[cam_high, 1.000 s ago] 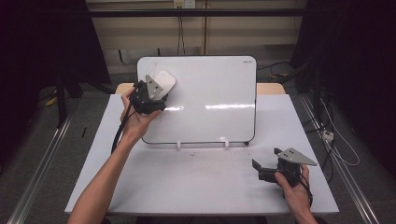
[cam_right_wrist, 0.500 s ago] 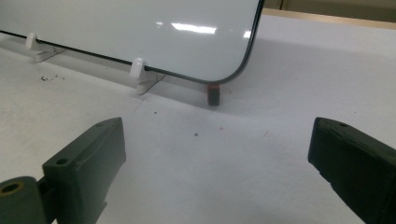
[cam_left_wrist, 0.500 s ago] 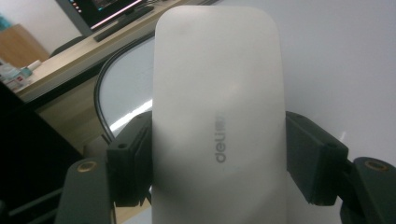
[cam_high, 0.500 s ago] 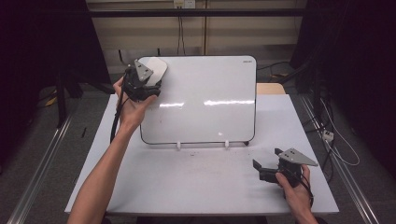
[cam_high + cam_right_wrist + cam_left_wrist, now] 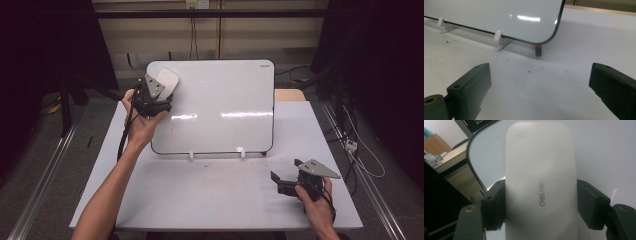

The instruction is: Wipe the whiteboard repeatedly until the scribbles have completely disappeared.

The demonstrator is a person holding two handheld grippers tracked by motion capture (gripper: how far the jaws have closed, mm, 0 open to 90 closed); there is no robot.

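Observation:
A whiteboard (image 5: 220, 107) leans back on two white clips at the middle of the table. My left gripper (image 5: 159, 95) is raised at the board's upper left corner, shut on a white rounded eraser (image 5: 167, 81). In the left gripper view the eraser (image 5: 540, 182) lies flat against the whiteboard (image 5: 604, 147), with a jaw tight on each side. My right gripper (image 5: 276, 181) rests low at the table's front right, open with nothing between its jaws. The right gripper view looks at the whiteboard's lower corner (image 5: 499, 17) and a small dark marker cap (image 5: 538, 50) beside it.
The table top (image 5: 210, 195) is white with small dark specks near the clips (image 5: 498, 37). Behind the table runs a wooden ledge (image 5: 287, 94). Dark curtains hang on both sides, and cables (image 5: 355, 145) lie on the floor at the right.
My left gripper carried the eraser up and left across the board, then slightly back right and down near the top left corner. The right gripper stayed where it was.

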